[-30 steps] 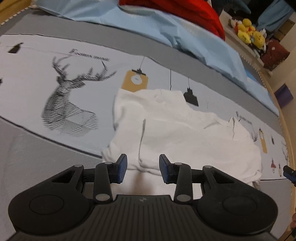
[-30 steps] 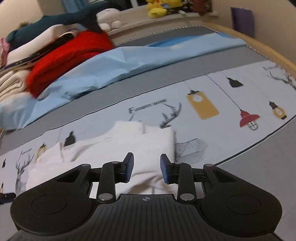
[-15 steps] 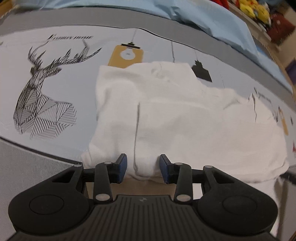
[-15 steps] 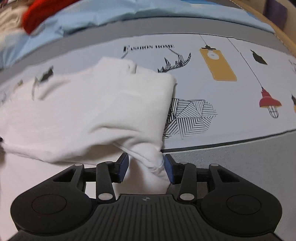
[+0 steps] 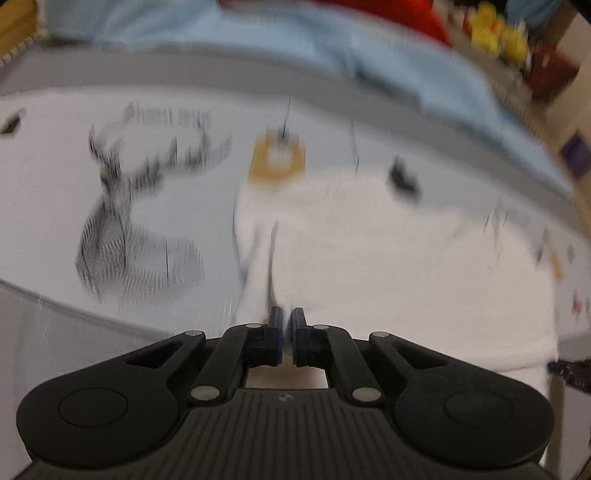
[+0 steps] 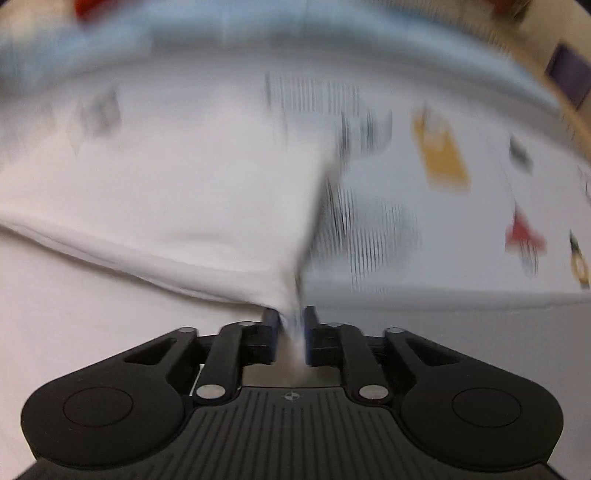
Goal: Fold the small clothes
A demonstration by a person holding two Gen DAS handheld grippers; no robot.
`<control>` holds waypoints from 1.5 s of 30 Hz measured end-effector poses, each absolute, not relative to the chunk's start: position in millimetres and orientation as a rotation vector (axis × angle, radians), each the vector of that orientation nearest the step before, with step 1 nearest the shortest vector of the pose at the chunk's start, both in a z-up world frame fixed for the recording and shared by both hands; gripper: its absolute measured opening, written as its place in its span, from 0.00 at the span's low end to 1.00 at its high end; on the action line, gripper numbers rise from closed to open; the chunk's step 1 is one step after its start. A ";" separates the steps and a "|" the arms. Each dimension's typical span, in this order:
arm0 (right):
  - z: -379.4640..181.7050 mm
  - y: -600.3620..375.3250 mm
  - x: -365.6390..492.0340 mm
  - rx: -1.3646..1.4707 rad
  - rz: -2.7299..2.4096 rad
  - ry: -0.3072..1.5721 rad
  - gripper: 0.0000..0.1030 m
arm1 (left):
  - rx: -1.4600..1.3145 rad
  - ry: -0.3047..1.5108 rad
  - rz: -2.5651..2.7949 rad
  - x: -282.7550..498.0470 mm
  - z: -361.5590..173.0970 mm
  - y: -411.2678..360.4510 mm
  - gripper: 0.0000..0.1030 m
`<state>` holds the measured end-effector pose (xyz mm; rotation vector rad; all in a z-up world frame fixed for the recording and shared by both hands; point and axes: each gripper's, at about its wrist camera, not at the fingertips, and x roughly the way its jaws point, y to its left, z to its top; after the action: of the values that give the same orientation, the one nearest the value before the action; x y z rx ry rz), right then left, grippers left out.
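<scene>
A white garment (image 5: 369,251) lies partly folded on a printed sheet (image 5: 55,192). My left gripper (image 5: 287,319) is shut on the garment's near edge. In the right wrist view my right gripper (image 6: 290,319) is shut on a near corner of the white garment (image 6: 177,192), and the cloth is lifted and stretches away to the left. Both views are motion-blurred. The right gripper's tip shows at the right edge of the left wrist view (image 5: 570,371).
The sheet carries a deer print (image 5: 136,221) and lamp prints (image 6: 441,158). A light blue blanket (image 5: 258,48) and a red cloth (image 5: 406,14) lie at the far side. Yellow toys (image 5: 498,37) sit on a shelf at the far right.
Both grippers have closed on the near edge of the white garment. The cloth is lifted and both views have tilted up and blurred.
</scene>
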<state>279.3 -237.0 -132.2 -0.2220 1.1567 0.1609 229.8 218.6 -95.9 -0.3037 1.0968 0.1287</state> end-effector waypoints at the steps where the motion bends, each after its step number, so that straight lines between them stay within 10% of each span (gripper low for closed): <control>1: -135.8 -238.7 277.4 -0.258 0.125 1.173 0.17 | -0.266 1.106 0.131 230.1 -96.9 214.9 0.06; 10: -86.1 -249.6 283.9 0.126 0.210 0.899 0.21 | -0.240 1.038 0.099 240.0 -94.0 205.1 0.13; 14: -140.6 -240.4 296.2 -0.065 0.098 1.116 0.37 | -0.176 1.179 0.104 237.7 -125.2 196.5 0.13; 26: -113.1 -259.5 278.2 0.055 0.049 1.051 0.44 | -0.118 1.107 0.086 224.8 -105.0 185.3 0.19; 45: 24.9 -288.4 76.4 0.258 0.180 0.755 0.44 | -0.192 0.894 -0.021 6.9 -1.5 149.4 0.29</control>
<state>76.4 -288.4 24.9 0.2576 0.7551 0.1800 6.9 149.4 -1.5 -0.1924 0.8940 -0.0206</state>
